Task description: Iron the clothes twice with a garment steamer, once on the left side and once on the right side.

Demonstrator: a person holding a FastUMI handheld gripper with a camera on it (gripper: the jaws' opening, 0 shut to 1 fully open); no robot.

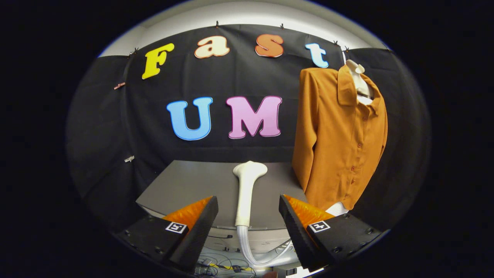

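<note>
One garment steamer (247, 185) lies on the grey desk (185, 185), its white handle running lengthwise away from the camera and its wider head at the far end, near the desk's back edge. A pale hose (247, 247) leaves the near end of the handle, drops over the front edge of the desk and curls off to the right below.

The tool (249, 210) is level with the desk front and aimed straight along the steamer. Its two fingers stand wide apart, one on each side of the handle's near end, and neither touches it; the tool grips nothing.

One orange button-front shirt (339, 131) hangs upright on a white mannequin form (361, 83), to the right of the steamer and beyond the right finger. Its hem reaches down to about desk level, and its near sleeve hangs straight beside the body.

Loose cables (220, 266) lie tangled below the desk front, between the fingers.
</note>
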